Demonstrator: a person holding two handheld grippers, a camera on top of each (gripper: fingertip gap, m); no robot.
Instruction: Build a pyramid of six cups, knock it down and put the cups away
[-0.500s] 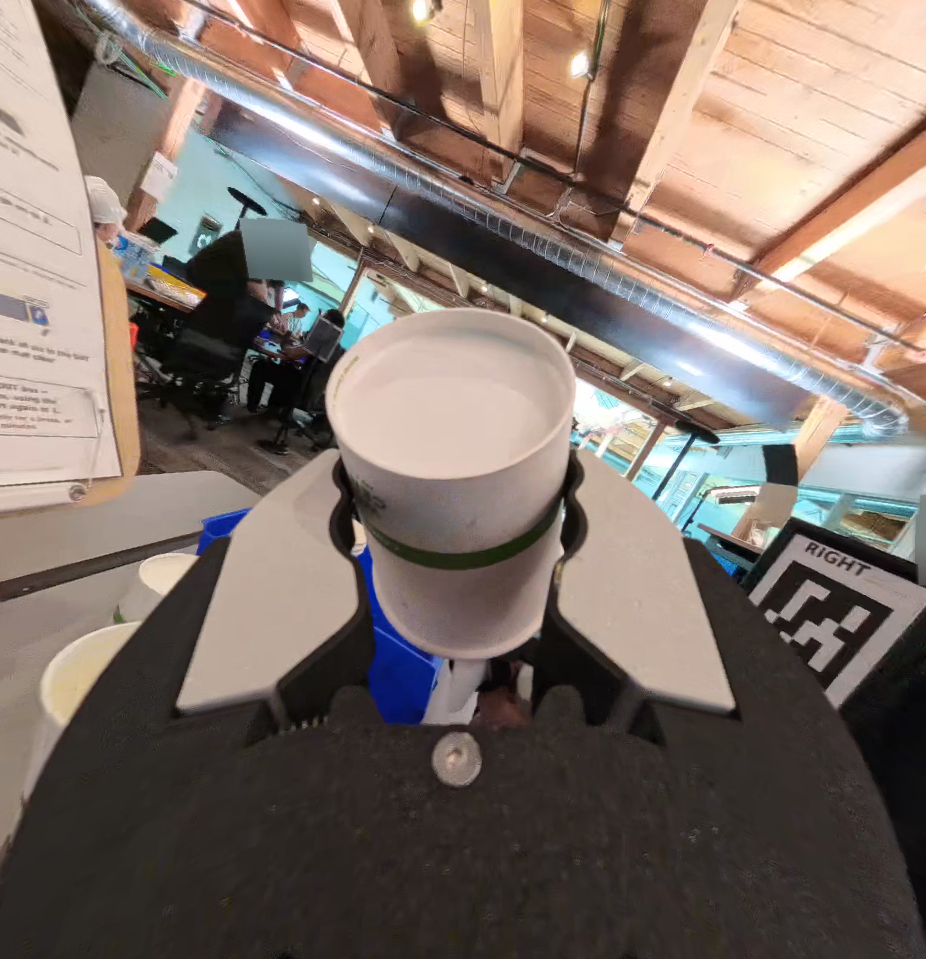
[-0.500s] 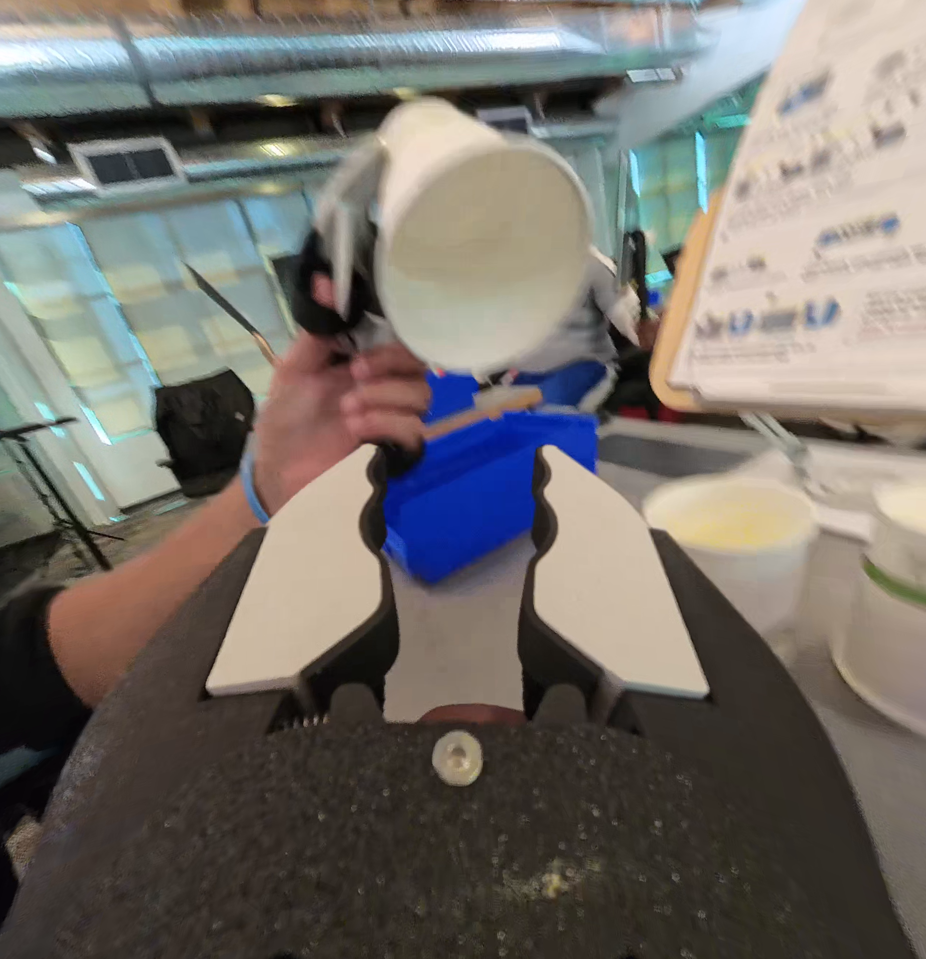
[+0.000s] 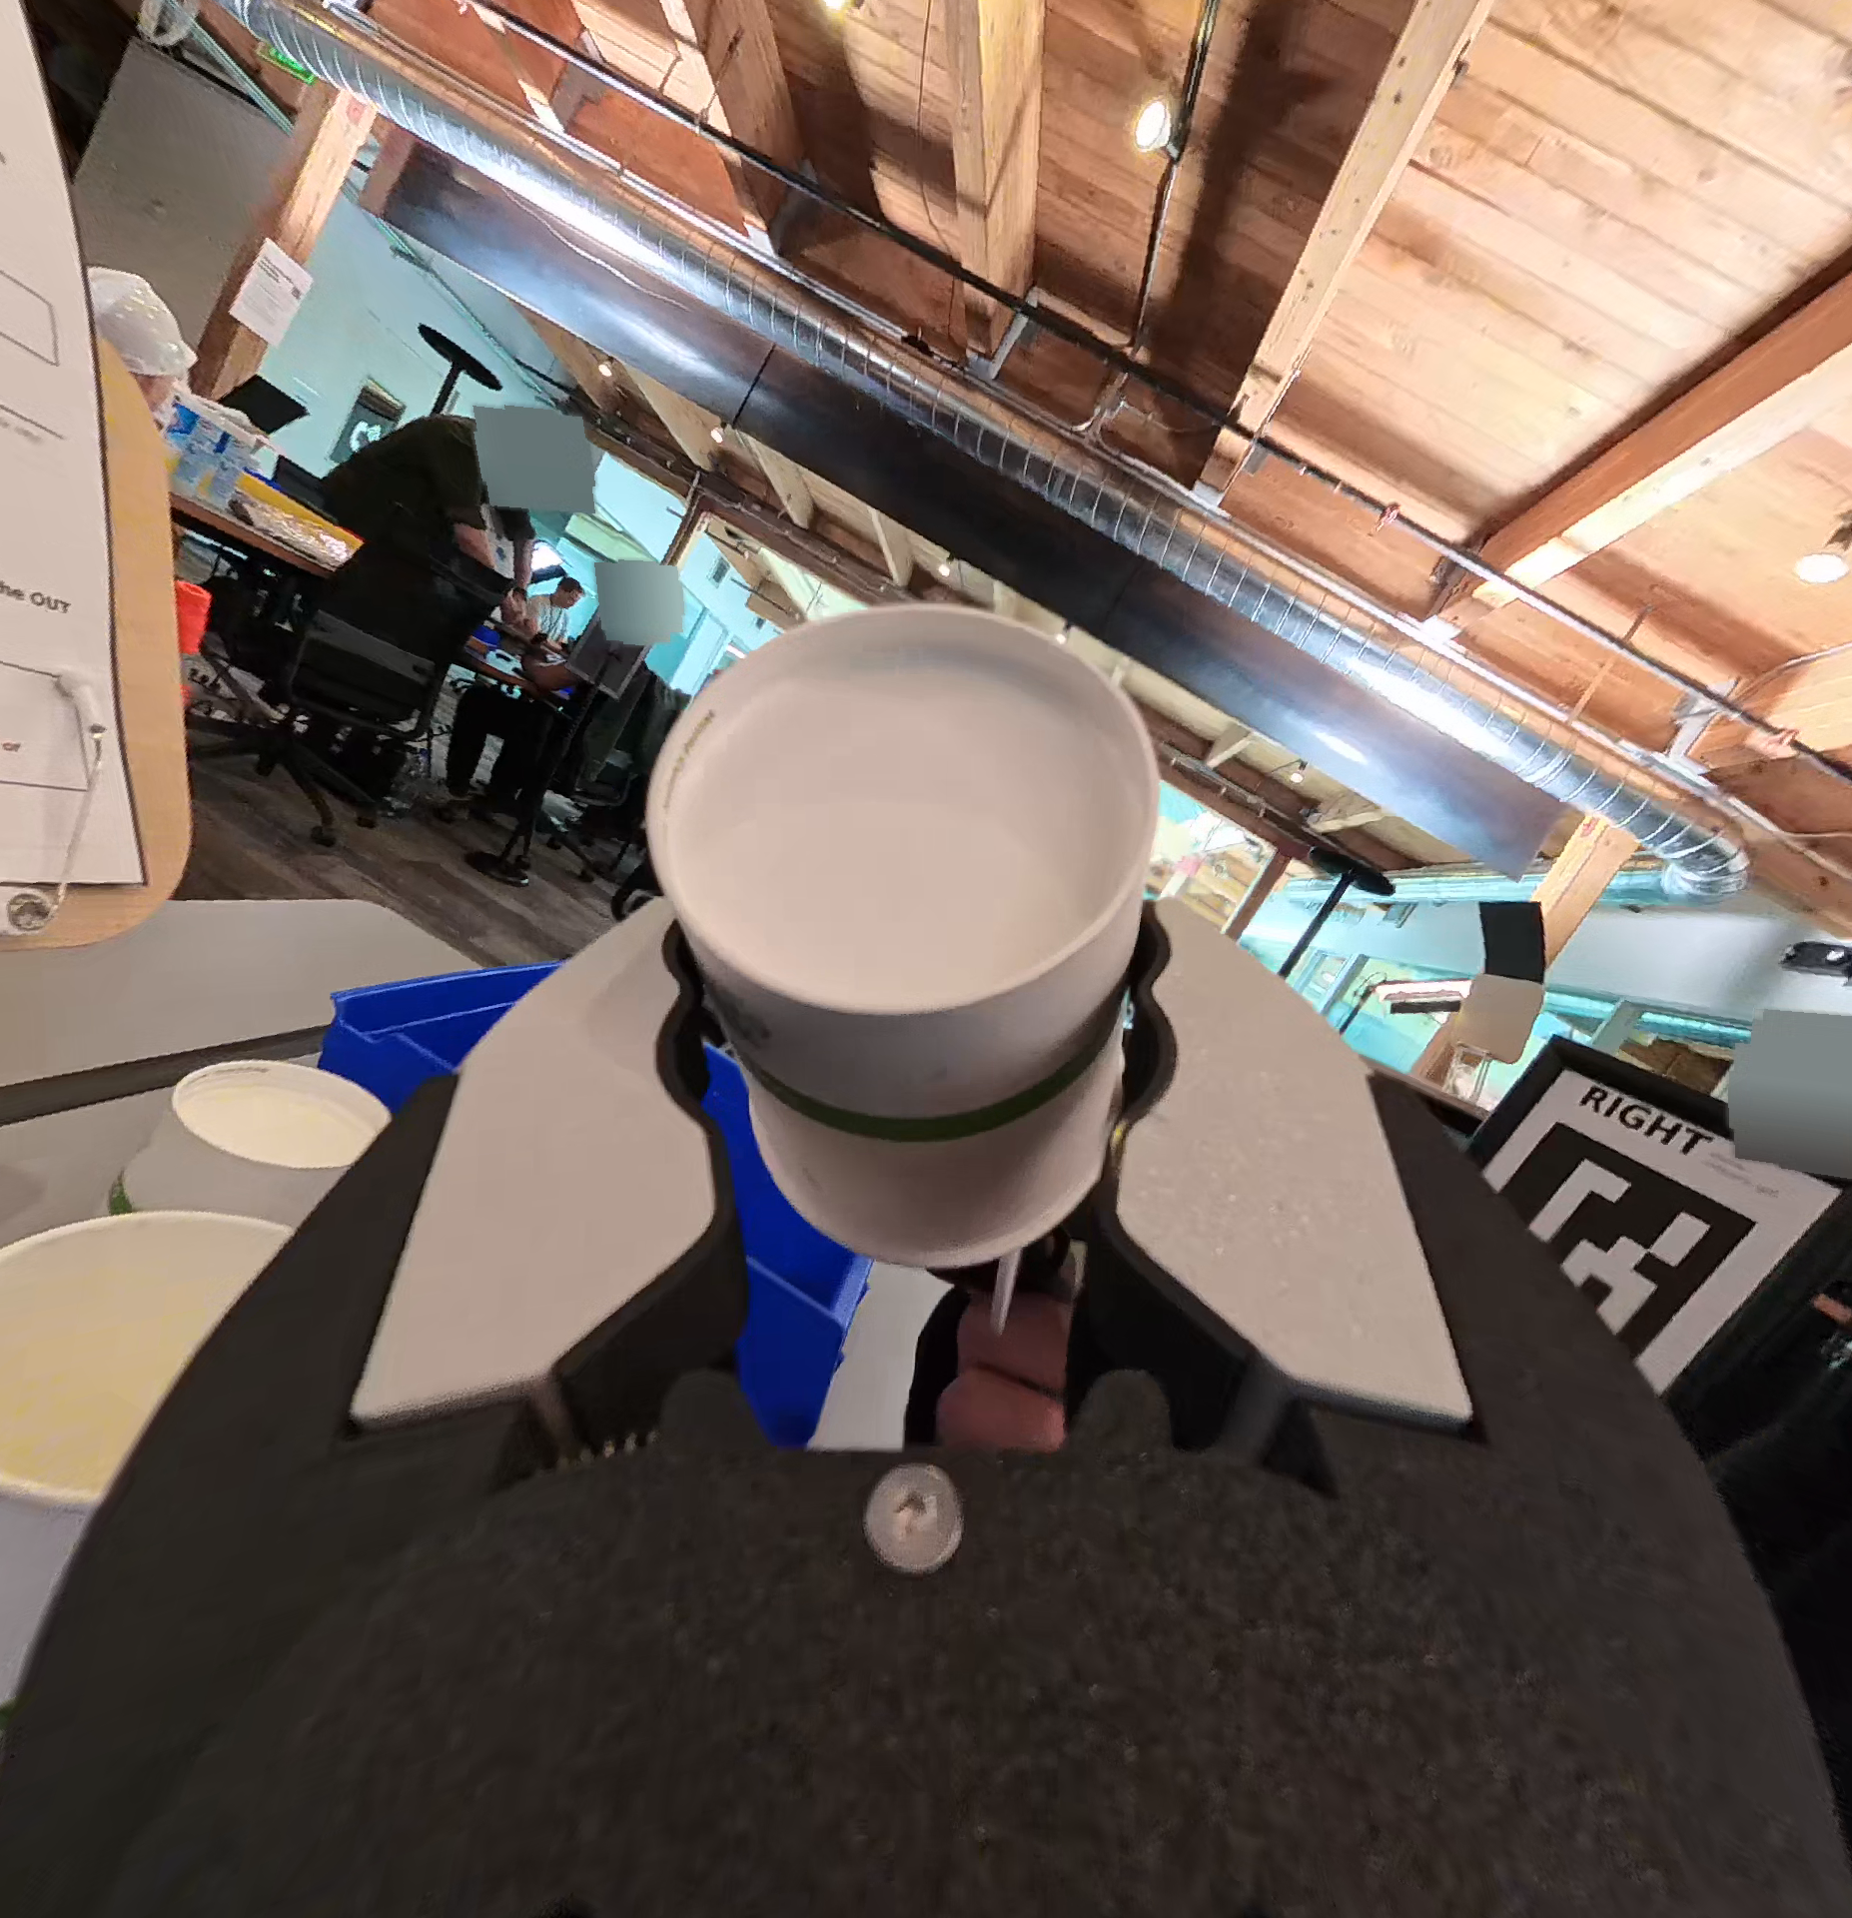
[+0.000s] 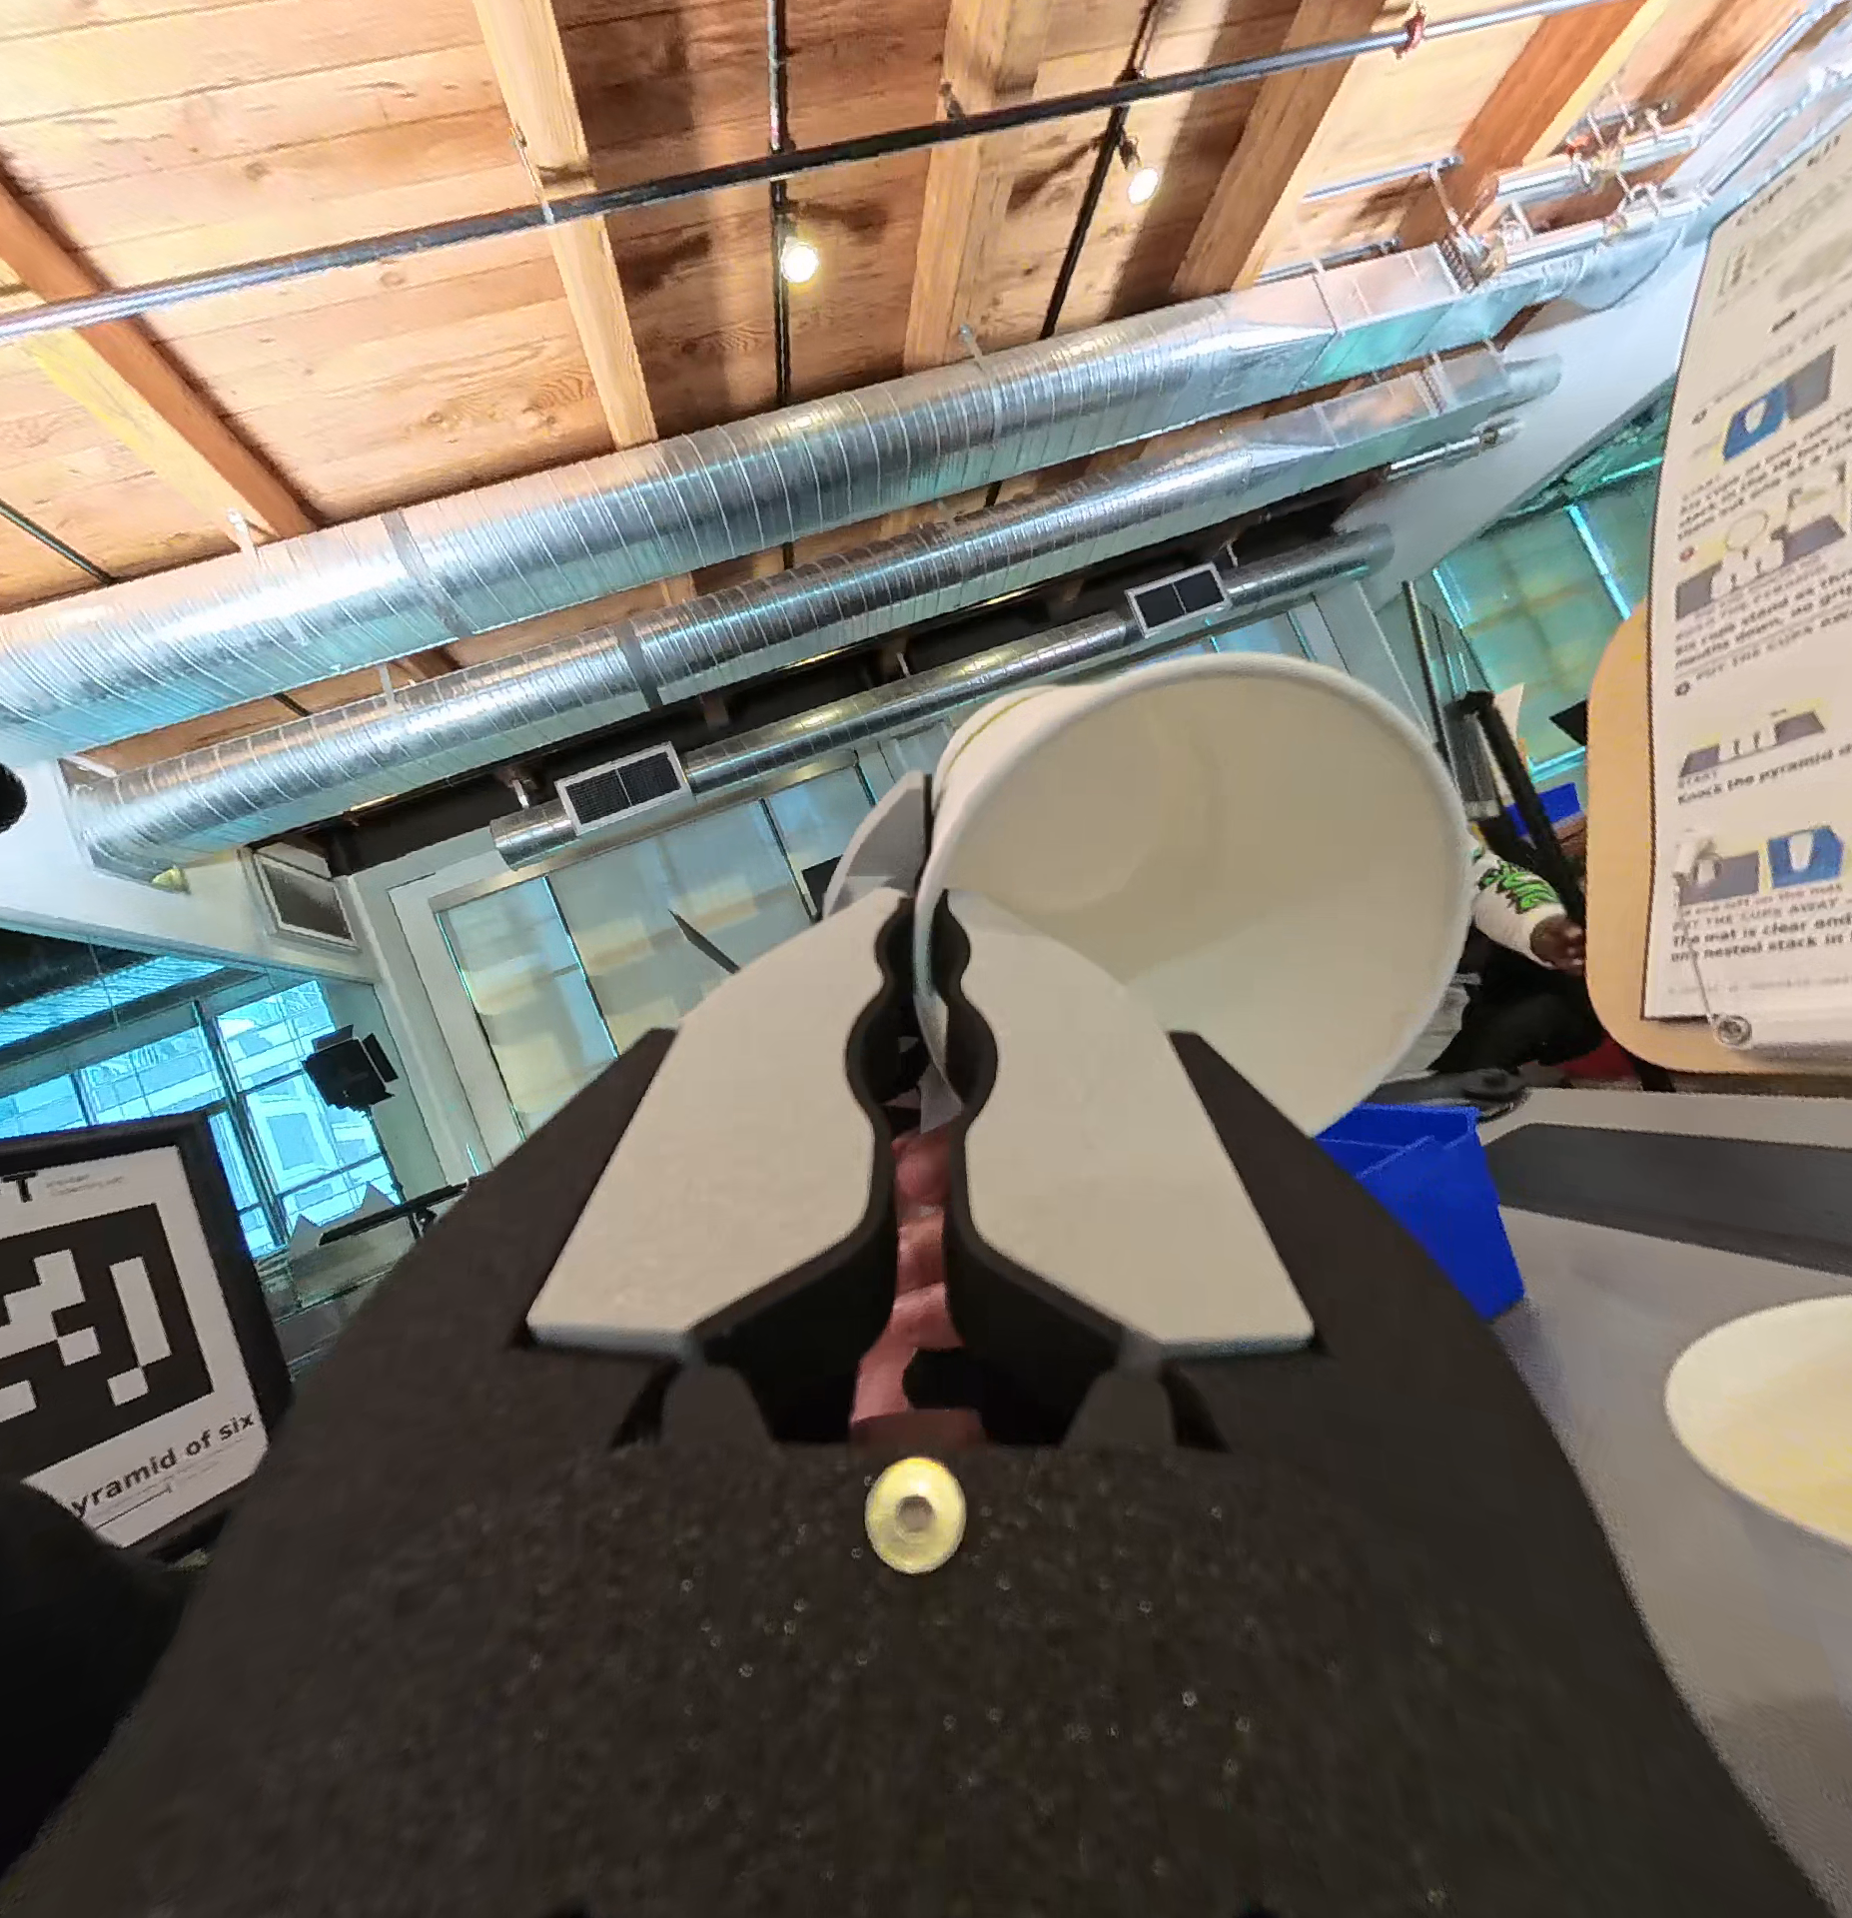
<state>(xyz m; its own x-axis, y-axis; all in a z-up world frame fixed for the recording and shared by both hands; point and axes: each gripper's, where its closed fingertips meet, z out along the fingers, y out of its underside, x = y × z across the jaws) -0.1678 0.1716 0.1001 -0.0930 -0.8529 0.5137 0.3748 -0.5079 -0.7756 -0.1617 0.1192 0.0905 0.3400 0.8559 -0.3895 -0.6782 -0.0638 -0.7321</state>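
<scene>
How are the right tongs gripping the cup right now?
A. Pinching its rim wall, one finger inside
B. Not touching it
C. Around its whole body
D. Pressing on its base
A: in the right wrist view the right tongs are nearly closed on the thin wall of the cup at its rim, with one finger inside the open mouth.

Bright, wide-angle views, edges bowed.
Your ceiling spots (image 3: 1150,125) flare; windows (image 4: 102,1079) glow blue; slight blur on gripper fingers (image 4: 756,1131).

A clipboard (image 4: 1617,830) with an instruction sheet (image 4: 1773,581) stands on the grey table (image 3: 123,976). Above run silver ducts (image 4: 694,519) under wooden ceiling beams (image 3: 995,156).
</scene>
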